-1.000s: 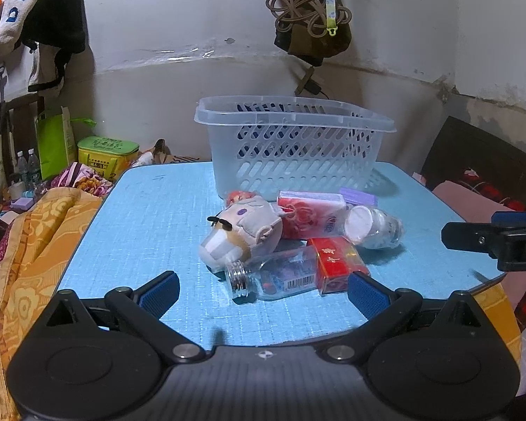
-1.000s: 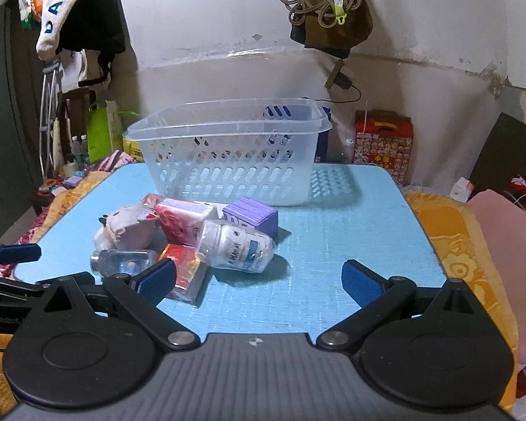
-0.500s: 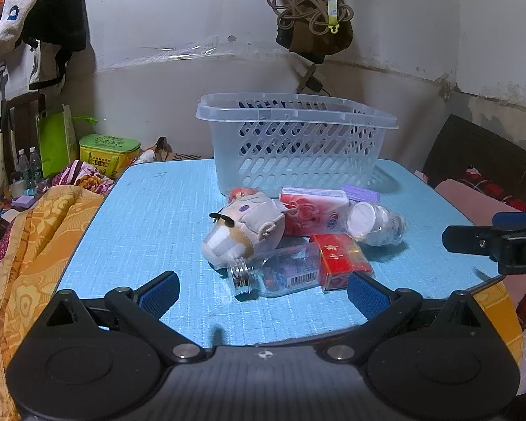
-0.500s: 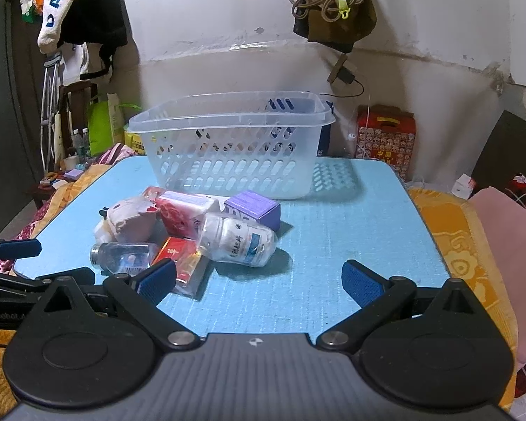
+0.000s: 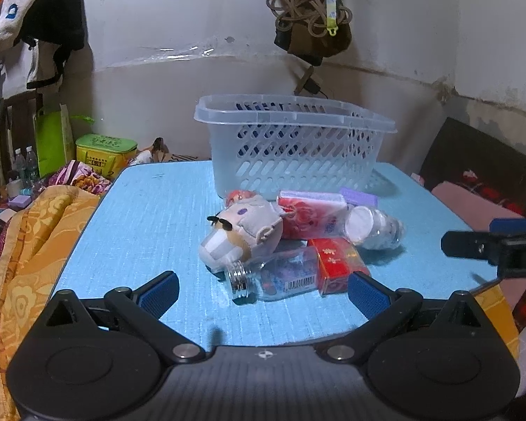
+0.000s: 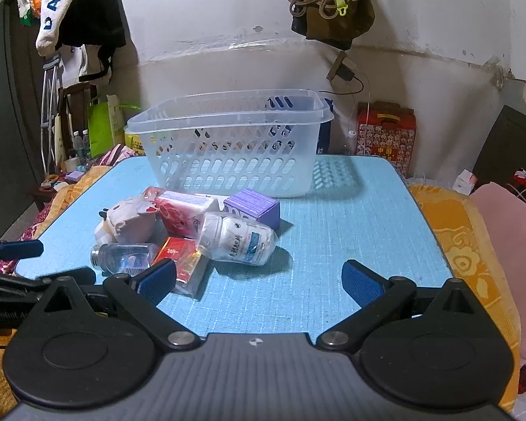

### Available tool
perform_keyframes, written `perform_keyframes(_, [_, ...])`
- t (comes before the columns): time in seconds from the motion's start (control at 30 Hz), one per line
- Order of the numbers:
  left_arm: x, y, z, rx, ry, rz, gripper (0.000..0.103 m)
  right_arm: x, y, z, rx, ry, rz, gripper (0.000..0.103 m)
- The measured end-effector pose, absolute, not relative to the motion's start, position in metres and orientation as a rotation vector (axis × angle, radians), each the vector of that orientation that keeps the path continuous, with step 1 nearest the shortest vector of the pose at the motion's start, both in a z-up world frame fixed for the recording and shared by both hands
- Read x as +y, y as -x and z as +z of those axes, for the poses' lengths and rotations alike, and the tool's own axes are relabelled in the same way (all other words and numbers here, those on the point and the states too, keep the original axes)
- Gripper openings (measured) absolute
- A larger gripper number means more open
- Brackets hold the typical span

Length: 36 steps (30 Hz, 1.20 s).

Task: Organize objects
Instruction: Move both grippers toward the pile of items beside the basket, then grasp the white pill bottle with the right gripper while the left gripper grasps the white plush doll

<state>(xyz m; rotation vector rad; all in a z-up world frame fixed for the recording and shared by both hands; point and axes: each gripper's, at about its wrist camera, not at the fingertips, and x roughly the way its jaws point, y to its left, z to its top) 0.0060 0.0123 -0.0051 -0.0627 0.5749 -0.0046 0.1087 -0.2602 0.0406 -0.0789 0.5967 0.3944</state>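
A pile lies mid-table: a plush toy (image 5: 242, 235), a clear bottle with a metal cap (image 5: 273, 275), a red box (image 5: 336, 263), a pink tissue pack (image 5: 310, 215), a white pill bottle (image 5: 373, 226) and a purple box (image 5: 357, 196). Behind it stands an empty translucent basket (image 5: 291, 147). My left gripper (image 5: 263, 289) is open and empty at the table's near edge, just short of the clear bottle. My right gripper (image 6: 257, 279) is open and empty, in front of the pill bottle (image 6: 236, 238) and the red box (image 6: 180, 256). The basket also shows in the right wrist view (image 6: 228, 144).
The blue table (image 5: 150, 217) is bounded by an orange blanket (image 5: 28, 245) on the left and a pink cushion (image 6: 508, 231) on the right. A green tin (image 5: 105, 149) and a red gift box (image 6: 385, 133) stand beyond the far edge, by the wall.
Both grippers have risen and drawn slightly nearer to the pile. The jaws stay open, and the objects have not moved.
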Motion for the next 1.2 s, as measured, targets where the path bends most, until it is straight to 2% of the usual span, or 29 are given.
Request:
perform_keyframes(0.33, [0.02,-0.009,-0.011,0.625,0.105,-0.006,0.103,-0.265,-0.111,0.041,0.612,0.025,0.43,0.103])
perform_keyframes(0.53, [0.02,-0.011,-0.011,0.64,0.091,-0.03,0.099,-0.266,-0.117,0.038,0.646,-0.02,0.45,0.103])
perform_keyframes(0.73, [0.02,-0.018,0.007,0.664,-0.001,-0.11,0.097,-0.264,-0.141,0.039,0.641,-0.057,0.437,0.103])
perform_keyframes(0.9, [0.036,-0.053,0.027,0.671,-0.048,-0.132,0.093,-0.248,-0.185,0.056,0.627,-0.032,0.393,0.103])
perform_keyframes(1.03, [0.058,-0.093,0.033,0.667,0.001,-0.173,0.093,-0.236,-0.214,0.049,0.706,0.044,0.416,0.103])
perform_keyframes(1.2, [0.079,-0.117,0.013,0.708,0.126,-0.251,0.085,-0.259,-0.221,0.017,0.86,-0.116,0.476,0.103])
